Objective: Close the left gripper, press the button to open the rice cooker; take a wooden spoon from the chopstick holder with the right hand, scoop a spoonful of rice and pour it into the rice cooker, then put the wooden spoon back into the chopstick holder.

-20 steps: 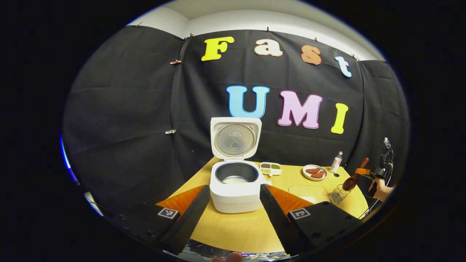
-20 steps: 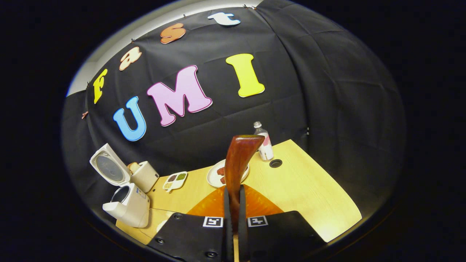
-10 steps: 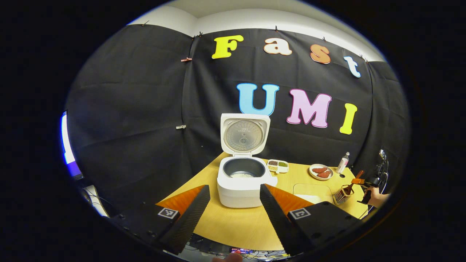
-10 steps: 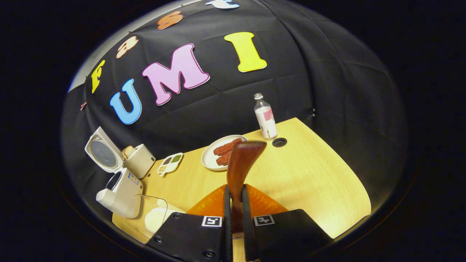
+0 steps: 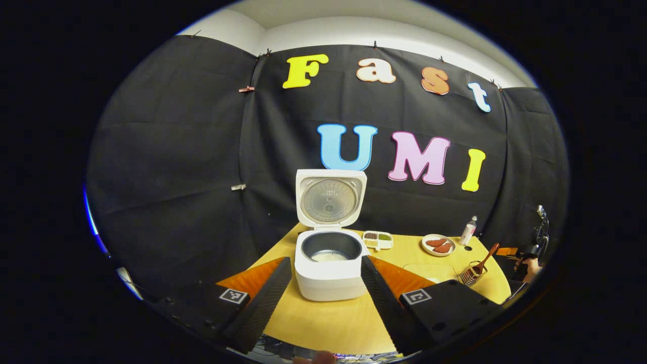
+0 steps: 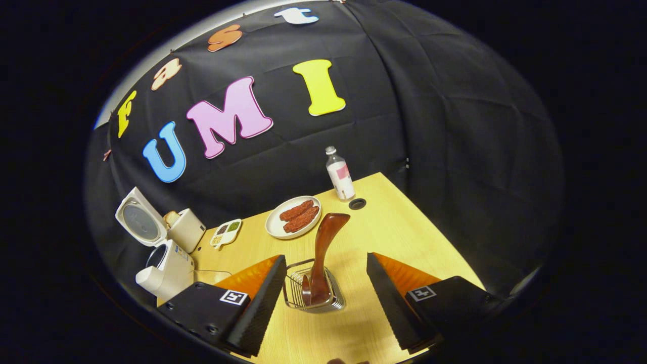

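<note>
The white rice cooker [image 5: 329,265] stands open, lid up, with rice at the bottom of its dark pot. My left gripper [image 5: 323,293] is open in front of it, fingers apart on either side. In the right gripper view the wooden spoon [image 6: 322,255] stands bowl-down in the wire chopstick holder [image 6: 313,293], handle leaning up and away. My right gripper [image 6: 323,298] is open around the holder, touching nothing. The cooker [image 6: 164,260] sits far left there. The spoon [image 5: 482,259] and holder [image 5: 470,275] also appear at the table's right in the left gripper view.
A plate of sausages [image 6: 294,222], a small bottle [image 6: 339,174], a divided dish of grains [image 6: 226,233] and a toaster with bread [image 6: 184,228] stand along the back. A clear tray with rice [image 5: 427,270] lies right of the cooker. A hand [image 5: 528,265] is at the far right edge.
The right gripper lowered the spoon into the chopstick holder, opened, and drew back. The left gripper stayed open before the cooker, shifting only slightly.
</note>
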`<state>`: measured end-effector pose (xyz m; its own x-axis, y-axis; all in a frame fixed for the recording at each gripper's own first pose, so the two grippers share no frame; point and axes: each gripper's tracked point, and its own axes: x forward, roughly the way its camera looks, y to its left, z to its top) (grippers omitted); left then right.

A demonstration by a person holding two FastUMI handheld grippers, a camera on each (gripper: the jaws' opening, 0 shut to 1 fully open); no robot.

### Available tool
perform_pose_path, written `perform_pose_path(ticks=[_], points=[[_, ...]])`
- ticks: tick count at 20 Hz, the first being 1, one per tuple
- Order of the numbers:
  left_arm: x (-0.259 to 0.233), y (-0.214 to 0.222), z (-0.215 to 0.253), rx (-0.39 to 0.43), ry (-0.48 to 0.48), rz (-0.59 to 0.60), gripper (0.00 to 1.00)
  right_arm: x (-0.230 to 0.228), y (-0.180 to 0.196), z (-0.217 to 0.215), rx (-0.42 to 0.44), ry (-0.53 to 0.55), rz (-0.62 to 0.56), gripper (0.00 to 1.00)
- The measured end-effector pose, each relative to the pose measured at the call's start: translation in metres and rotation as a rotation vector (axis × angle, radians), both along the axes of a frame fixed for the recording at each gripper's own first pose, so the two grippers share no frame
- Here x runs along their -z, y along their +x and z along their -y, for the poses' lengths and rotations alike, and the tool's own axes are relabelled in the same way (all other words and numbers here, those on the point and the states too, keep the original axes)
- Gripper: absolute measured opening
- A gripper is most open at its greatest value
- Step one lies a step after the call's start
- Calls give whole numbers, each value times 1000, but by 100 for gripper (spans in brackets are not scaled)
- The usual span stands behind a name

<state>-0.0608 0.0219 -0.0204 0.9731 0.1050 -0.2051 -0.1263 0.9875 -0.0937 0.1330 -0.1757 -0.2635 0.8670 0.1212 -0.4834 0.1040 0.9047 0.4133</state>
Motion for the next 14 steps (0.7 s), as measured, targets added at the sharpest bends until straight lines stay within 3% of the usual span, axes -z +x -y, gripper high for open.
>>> perform_pose_path(ticks=[5,11,14], points=[[-41,48,-9,73,35,101,95,-101,-52,3,25,-94,140,98],[-102,119,-23,135,24,248,95,-212,-96,-40,51,-135,306,98],[-129,157,-41,132,14,298,95,-245,-112,-57,81,-140,356,98]])
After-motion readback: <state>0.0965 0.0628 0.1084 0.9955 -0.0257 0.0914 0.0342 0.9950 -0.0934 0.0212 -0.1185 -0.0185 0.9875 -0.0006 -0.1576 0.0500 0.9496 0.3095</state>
